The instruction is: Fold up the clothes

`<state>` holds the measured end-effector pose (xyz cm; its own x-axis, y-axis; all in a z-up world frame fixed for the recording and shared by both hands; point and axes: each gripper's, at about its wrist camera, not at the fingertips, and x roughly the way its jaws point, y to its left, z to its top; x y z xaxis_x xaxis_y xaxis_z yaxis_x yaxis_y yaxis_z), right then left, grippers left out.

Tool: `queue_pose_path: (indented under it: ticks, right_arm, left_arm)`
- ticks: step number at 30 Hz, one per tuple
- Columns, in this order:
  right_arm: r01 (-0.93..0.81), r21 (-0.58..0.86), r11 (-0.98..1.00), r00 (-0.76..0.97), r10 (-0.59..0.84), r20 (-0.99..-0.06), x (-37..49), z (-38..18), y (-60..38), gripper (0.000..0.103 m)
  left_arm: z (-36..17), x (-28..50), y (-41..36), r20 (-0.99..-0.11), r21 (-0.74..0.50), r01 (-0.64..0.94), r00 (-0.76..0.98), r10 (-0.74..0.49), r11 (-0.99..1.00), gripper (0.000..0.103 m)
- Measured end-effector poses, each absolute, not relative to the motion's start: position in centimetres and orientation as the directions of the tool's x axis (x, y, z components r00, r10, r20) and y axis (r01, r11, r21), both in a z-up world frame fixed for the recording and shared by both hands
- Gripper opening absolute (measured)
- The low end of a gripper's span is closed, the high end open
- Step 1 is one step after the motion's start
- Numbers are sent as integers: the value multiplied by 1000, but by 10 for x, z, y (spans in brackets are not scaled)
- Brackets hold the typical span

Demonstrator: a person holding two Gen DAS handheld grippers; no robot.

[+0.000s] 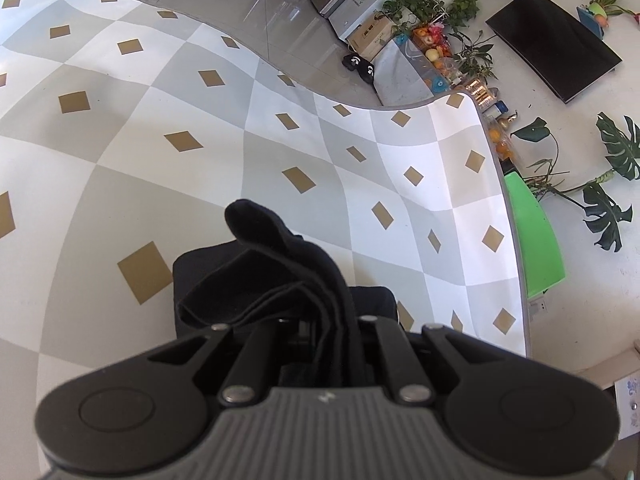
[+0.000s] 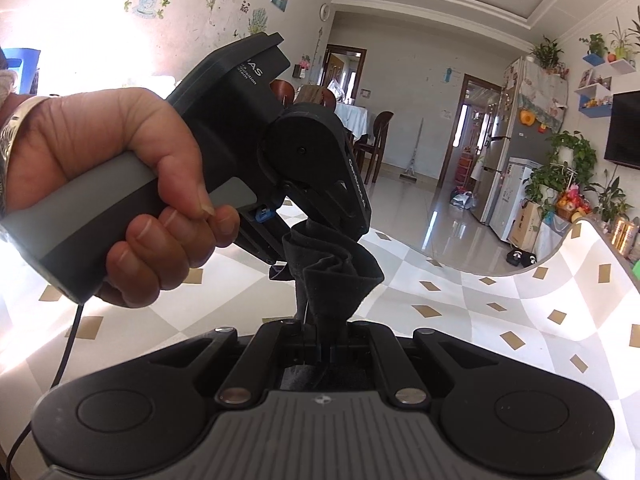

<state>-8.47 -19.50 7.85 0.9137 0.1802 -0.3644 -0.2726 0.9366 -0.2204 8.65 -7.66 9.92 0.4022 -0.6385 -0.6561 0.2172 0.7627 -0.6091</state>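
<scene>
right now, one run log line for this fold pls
step: fold clothes | left tool: shut on black garment | right tool: shut on black garment | garment: bunched, lifted over checkered table cover

A lived-in home, an open living and dining room: glossy tiled floor (image 2: 404, 200), white fridge draped with floral cloth (image 2: 516, 152), wall-mounted black television (image 2: 624, 128), leafy potted plants (image 2: 568, 160), dining table with white cloth (image 2: 352, 116).

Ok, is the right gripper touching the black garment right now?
Touching. In the right wrist view the right gripper is shut on the black garment: the bunched cloth runs straight down between the closed fingers, with no gap showing.
</scene>
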Motion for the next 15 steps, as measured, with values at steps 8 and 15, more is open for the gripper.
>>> queue_pose_path:
  ticks: [8,15]
  right_arm:
    - [-149,-143,978,922,85,-378,-88,82,-242,4]
    - [-58,-96,994,916,14,-401,-96,84,-276,4]
  left_arm:
    - [100,92,-141,-666,-599,271,353,-657,754,8]
    - [92,98,-191,-679,-603,287,304,-668,744,8]
